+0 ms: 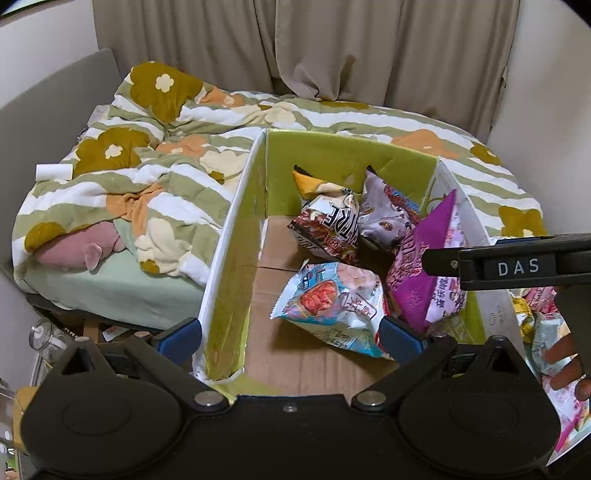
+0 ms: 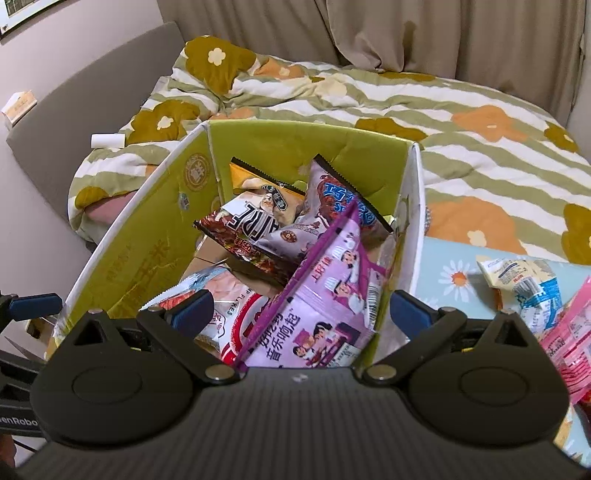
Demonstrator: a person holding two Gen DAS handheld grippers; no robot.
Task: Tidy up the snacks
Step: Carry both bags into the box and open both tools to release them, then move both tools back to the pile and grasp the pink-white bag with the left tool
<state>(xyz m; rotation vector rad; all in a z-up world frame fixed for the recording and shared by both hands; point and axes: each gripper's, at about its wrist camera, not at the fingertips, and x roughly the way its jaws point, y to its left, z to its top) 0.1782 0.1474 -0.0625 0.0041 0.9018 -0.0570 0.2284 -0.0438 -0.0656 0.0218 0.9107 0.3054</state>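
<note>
An open cardboard box (image 1: 236, 236) with green-lined flaps fills the middle of the left wrist view, with a bed under a flower-print duvet (image 1: 155, 158) behind it. Inside the box, toward its right side, lie several snack bags. A purple bag (image 1: 424, 254) stands tilted against the right wall. A pale blue shrimp-flake bag (image 1: 332, 302) lies flat on the brown floor at centre. A dark red bag (image 1: 327, 225) and a lilac bag (image 1: 388, 214) lean together above it, with an orange bag (image 1: 314, 182) behind them at the back wall.

The left tongs (image 1: 290, 338) sit at the lower middle of the frame, spread wide and holding nothing. The box's left flap passes between their blue pads (image 1: 181, 338).

In the right wrist view the right tongs (image 2: 301, 312) are likewise wide apart and empty. The purple bag (image 2: 325, 295) rises between their blue pads (image 2: 194, 308), and the box's right wall (image 2: 412, 206) runs just inside the right pad. I cannot tell whether either pad touches anything.

At the right edge of this view more snacks lie outside the box on a pale blue daisy-print worktop (image 2: 443, 273): a white and blue packet (image 2: 524, 284) and a pink packet (image 2: 569, 332). A white roll (image 2: 107, 140) rests on the duvet at upper left, and beige curtains (image 2: 406, 33) hang across the top.
</note>
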